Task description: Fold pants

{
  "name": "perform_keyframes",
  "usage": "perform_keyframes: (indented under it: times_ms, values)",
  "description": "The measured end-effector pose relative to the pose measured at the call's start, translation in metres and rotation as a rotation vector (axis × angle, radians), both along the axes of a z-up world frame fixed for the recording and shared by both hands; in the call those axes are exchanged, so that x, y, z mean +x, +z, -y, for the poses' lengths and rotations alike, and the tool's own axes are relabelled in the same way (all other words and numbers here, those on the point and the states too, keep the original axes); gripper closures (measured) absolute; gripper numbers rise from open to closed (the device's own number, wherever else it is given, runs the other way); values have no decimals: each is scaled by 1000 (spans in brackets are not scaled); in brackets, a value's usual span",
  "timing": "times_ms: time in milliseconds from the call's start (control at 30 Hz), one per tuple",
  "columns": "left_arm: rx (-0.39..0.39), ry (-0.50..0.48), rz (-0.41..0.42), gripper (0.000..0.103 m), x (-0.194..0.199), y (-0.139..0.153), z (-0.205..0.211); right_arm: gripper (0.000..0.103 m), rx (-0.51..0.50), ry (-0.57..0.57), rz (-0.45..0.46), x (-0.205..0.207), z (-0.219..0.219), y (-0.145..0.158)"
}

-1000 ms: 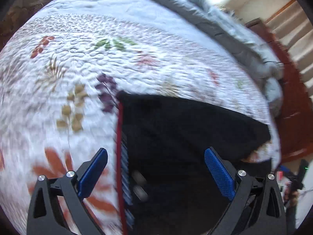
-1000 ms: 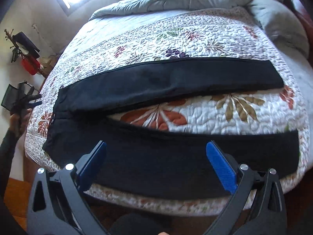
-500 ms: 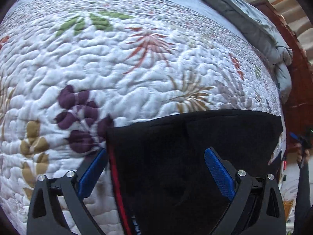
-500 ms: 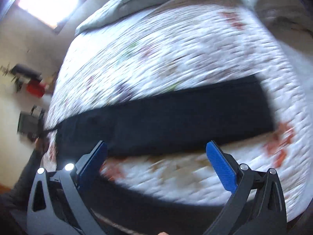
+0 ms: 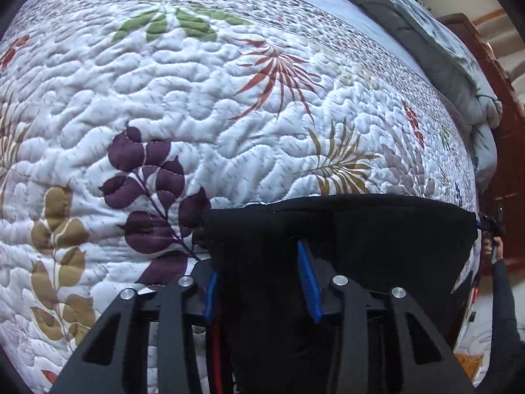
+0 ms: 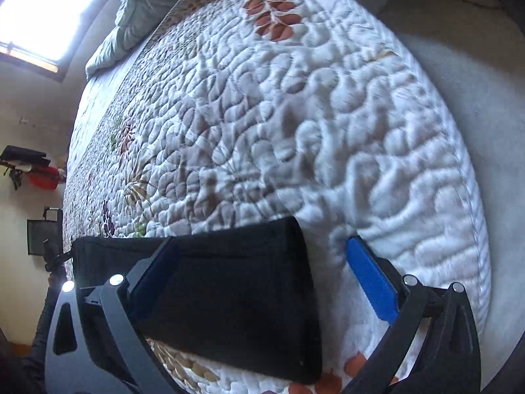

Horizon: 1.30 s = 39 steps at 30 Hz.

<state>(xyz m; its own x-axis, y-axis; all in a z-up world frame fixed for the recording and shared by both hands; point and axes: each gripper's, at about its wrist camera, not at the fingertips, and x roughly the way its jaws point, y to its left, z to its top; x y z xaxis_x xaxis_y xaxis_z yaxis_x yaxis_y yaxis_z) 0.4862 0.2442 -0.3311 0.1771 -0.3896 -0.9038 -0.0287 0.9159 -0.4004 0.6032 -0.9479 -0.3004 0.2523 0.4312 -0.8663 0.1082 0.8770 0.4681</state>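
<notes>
Black pants [image 5: 361, 229] lie flat on a flowered quilt [image 5: 229, 98]. In the left wrist view my left gripper [image 5: 257, 262] is at the pants' near corner, beside a red stripe [image 5: 215, 344]. Its jaws are closing, and bunched black fabric sits between the blue pads [image 5: 308, 282], which press into it. In the right wrist view my right gripper [image 6: 262, 243] stands open and low over the end of a black pant leg [image 6: 229, 295]. Its left finger lies over the fabric, while its blue right pad [image 6: 370, 282] is on bare quilt [image 6: 328, 131] beside the hem.
A grey duvet [image 5: 426, 32] is heaped along the far side of the bed, also seen as a duvet [image 6: 144, 10] below a bright window [image 6: 42, 10]. Dark wooden furniture [image 5: 512, 164] stands past the bed's right edge. A person's sleeve [image 5: 502, 312] shows at the right.
My left gripper came down close onto the pants' corner and its jaws narrowed around the fabric. My right gripper swung from a wide view over both legs down to the end of one leg.
</notes>
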Motion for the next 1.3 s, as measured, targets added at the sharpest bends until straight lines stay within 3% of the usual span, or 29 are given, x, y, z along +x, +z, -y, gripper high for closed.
perform_keyframes:
  times_ms: [100, 167, 233, 267, 300, 367, 400, 633, 767, 867, 1000, 1033, 1100, 1167, 1200, 1267, 1300]
  values:
    - [27, 9, 16, 62, -3, 4, 6, 2, 28, 76, 1, 1, -13, 1]
    - [50, 7, 32, 67, -6, 7, 9, 3, 35, 125, 2, -1, -20, 1]
    - [67, 17, 37, 72, -7, 9, 9, 22, 38, 106, -4, -2, -15, 3]
    - [71, 25, 35, 73, -7, 9, 9, 47, 40, 91, -10, -2, -11, 4]
    - [84, 24, 36, 74, -6, 11, 11, 64, 33, 83, -12, -2, -7, 6]
    - [105, 19, 43, 77, -7, 17, 15, 83, 66, 124, -20, -5, -10, 11]
    - [114, 17, 48, 77, -8, 21, 16, 86, 59, 143, -14, -4, -15, 13]
    - [146, 34, 107, 81, -20, 58, 20, 91, -70, 165, 41, -16, -32, 46]
    - [135, 29, 205, 82, -39, 104, 31, 92, -120, 162, 121, -42, -27, 84]
    - [90, 26, 323, 82, -73, 145, 40, 92, -190, 138, 218, -77, -21, 116]
    - [55, 43, 482, 82, -149, 181, 43, 88, -345, 60, 423, -159, -24, 141]
    - [43, 50, 502, 80, -170, 181, 42, 88, -418, 55, 458, -179, -27, 138]
    - [53, 52, 498, 78, -208, 171, 41, 84, -471, 12, 499, -226, -33, 119]
    - [58, 72, 449, 75, -243, 144, 35, 83, -516, -36, 481, -259, -37, 89]
    - [59, 85, 415, 74, -254, 128, 32, 83, -586, -55, 469, -279, -40, 71]
    - [56, 127, 331, 63, -272, 93, 21, 83, -575, -110, 426, -306, -37, 46]
    - [59, 143, 281, 59, -281, 76, 16, 77, -567, -144, 396, -319, -37, 33]
